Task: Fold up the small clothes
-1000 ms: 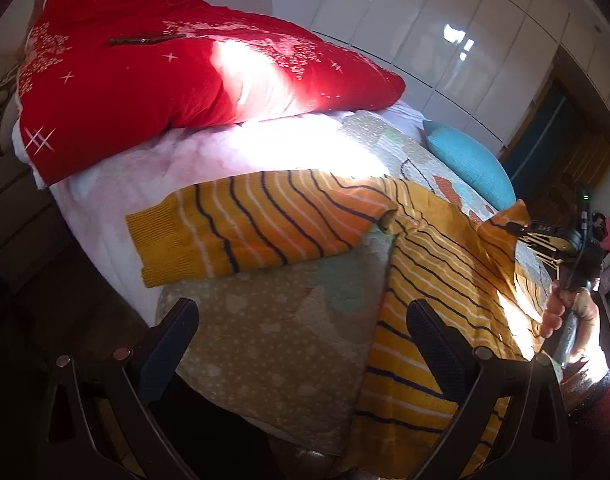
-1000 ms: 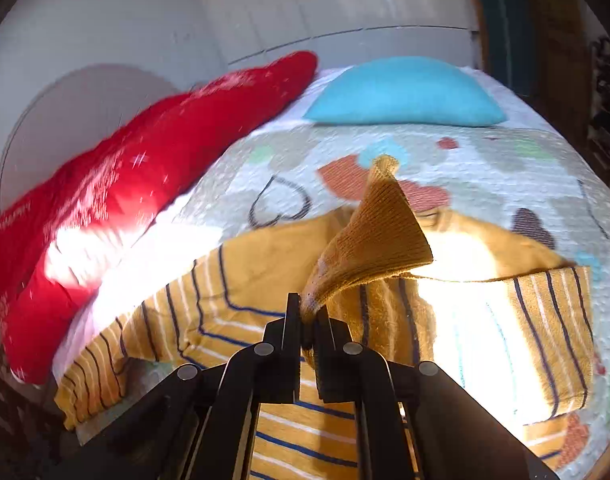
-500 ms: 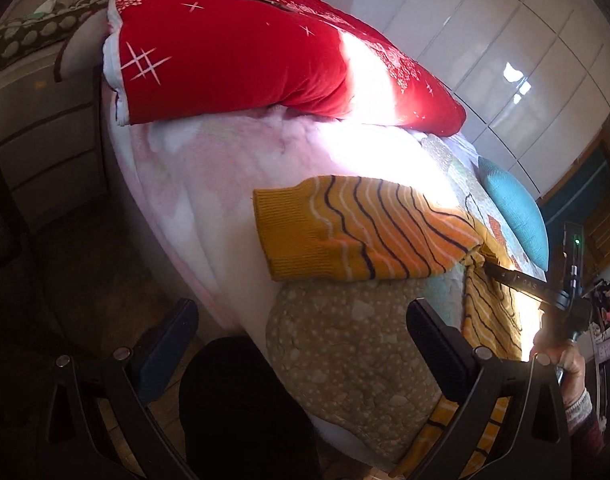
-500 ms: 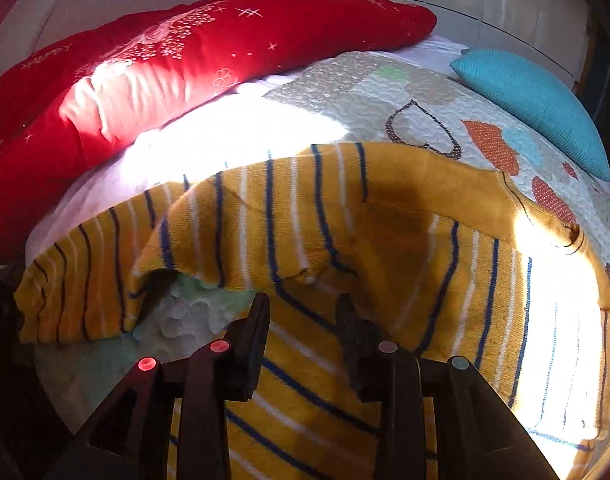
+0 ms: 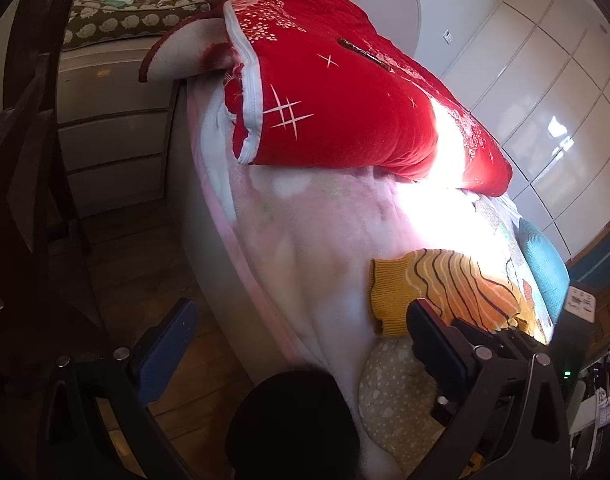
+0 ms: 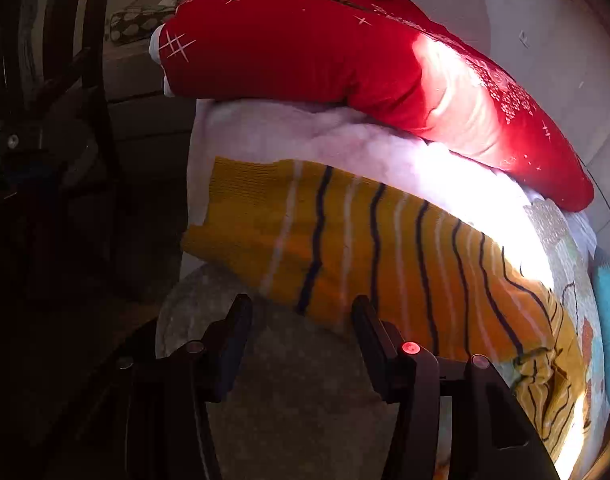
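A small yellow sweater (image 6: 365,248) with navy and white stripes lies on the bed, one sleeve stretched toward the bed's edge. In the right wrist view my right gripper (image 6: 301,328) is open and empty, just short of the sleeve's lower edge near the cuff (image 6: 241,200). In the left wrist view my left gripper (image 5: 297,340) is open and empty, off the bed's side. The sleeve (image 5: 437,288) lies to the right of its gap, above the right finger. The right gripper's body (image 5: 501,344) shows at the sleeve's near edge.
A red quilt (image 5: 345,92) is piled at the head of the bed on a pink blanket (image 5: 325,232). A blue pillow (image 5: 545,264) lies far right. A white drawer unit (image 5: 113,136), wooden floor and a dark chair frame (image 5: 21,140) stand left of the bed.
My right gripper let go of the sweater part it held, opened, and moved left to the stretched sleeve. My left gripper swung left, off the bed's side.
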Tool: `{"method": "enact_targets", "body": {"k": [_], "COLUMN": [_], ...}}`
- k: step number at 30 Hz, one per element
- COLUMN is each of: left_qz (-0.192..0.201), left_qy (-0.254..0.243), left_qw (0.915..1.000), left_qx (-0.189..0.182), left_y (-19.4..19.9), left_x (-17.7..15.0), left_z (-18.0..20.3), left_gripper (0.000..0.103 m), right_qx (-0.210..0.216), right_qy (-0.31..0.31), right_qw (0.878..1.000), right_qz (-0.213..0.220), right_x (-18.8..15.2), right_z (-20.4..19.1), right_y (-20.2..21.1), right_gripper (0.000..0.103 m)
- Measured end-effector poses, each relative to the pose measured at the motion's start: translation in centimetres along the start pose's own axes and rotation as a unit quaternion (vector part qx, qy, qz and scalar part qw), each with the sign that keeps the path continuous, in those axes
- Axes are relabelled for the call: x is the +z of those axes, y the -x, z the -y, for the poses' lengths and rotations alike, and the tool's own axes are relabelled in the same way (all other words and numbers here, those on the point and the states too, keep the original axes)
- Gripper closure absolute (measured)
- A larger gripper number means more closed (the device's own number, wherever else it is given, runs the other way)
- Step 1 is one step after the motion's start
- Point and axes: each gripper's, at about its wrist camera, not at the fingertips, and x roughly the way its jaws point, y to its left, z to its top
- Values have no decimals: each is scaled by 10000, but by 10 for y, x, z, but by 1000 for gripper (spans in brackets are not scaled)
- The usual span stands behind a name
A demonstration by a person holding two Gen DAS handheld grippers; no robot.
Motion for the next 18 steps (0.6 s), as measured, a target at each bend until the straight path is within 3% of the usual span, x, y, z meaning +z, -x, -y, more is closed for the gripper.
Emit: {"method": "enact_targets", "body": {"k": [2, 3, 4, 7, 10, 13, 16, 18], "left_qz": [10, 20, 27, 5, -45, -110, -170, -231], "left_qy": [-17, -51, -86, -147, -258, -424, -626, -785], "left_qw": [10000, 10000, 9999, 9997, 9993, 9983, 9967, 9951], "left_qx": [-40, -55, -73, -178, -278, -388, -491, -556], "left_y": [2, 3, 3, 4, 3, 1, 0, -2], "left_x": [0, 0, -1, -3, -6, -10, -16, -21], "left_z": [1, 3, 5, 13, 26, 43, 62, 77], "left_gripper": [0, 0, 0, 0, 0, 0, 0, 0], "right_qx": [-107, -3, 142, 361, 244, -159, -812, -1251], "right_qy": [-23, -180, -406, -1138, -1986, -3009, -4080, -4688], "right_qw": [9999, 9998, 9991, 9926, 9778, 9473, 8991, 8645], "right_qz": [66, 79, 62, 231, 625, 1091, 1359, 1317], "right_x": [12, 17, 22, 31, 21, -13, -74, -127], "right_z": [-7, -4, -1, 25, 77, 148, 230, 278], "right_y": [-10, -12, -12, 3, 39, 93, 143, 167], "right_gripper": [52, 77, 90, 94, 94, 94, 94, 94]}}
